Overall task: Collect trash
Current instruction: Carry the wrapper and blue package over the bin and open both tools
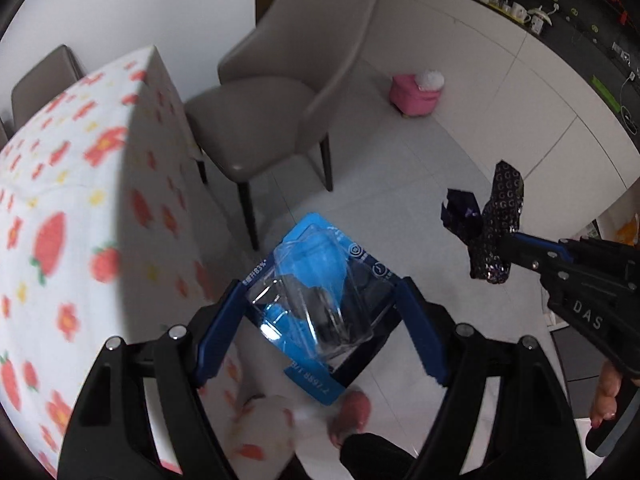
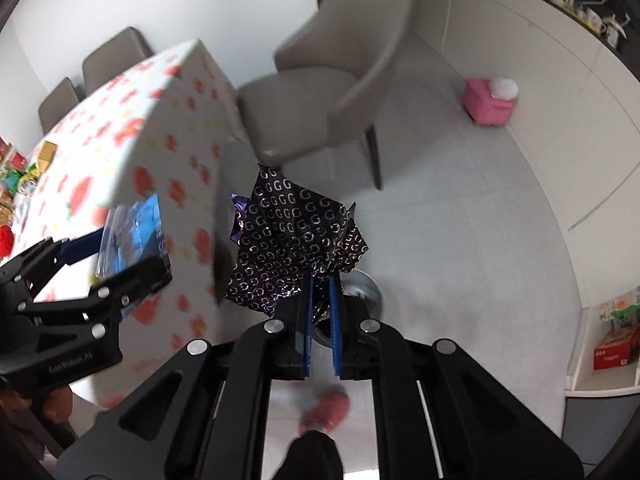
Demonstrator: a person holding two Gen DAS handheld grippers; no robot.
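Inspector: Left gripper (image 1: 320,312). Its blue fingers (image 1: 420,332) stand fairly wide apart, pressed against both edges of a blue blister pack (image 1: 320,300), a clear plastic shell on blue card. The pack is held in the air above the pale tiled floor (image 1: 400,208), just right of the hanging edge of the strawberry-print tablecloth (image 1: 60,220).

Clerk: And the right gripper (image 2: 322,292)?

Inspector: Nearly closed. Its blue fingers (image 2: 335,312) stand with only a narrow gap, pinching a crumpled dark wrapper (image 2: 288,236) printed with repeated silver letters. The wrapper fans out beyond the fingertips, off the floor, to the right of the blister pack and apart from it.

Clerk: Surroundings?

Inspector: A grey chair (image 1: 276,120) stands on the far side, next to the table's corner. A pink box (image 1: 414,94) with a white fluffy ball on top sits on the floor farther right, near the white cabinet front (image 1: 520,92). In the right wrist view, assorted coloured packets (image 2: 20,176) lie at the left end of the tabletop; blurred, so I cannot identify them. A pink slipper (image 2: 326,410) shows below the right gripper.
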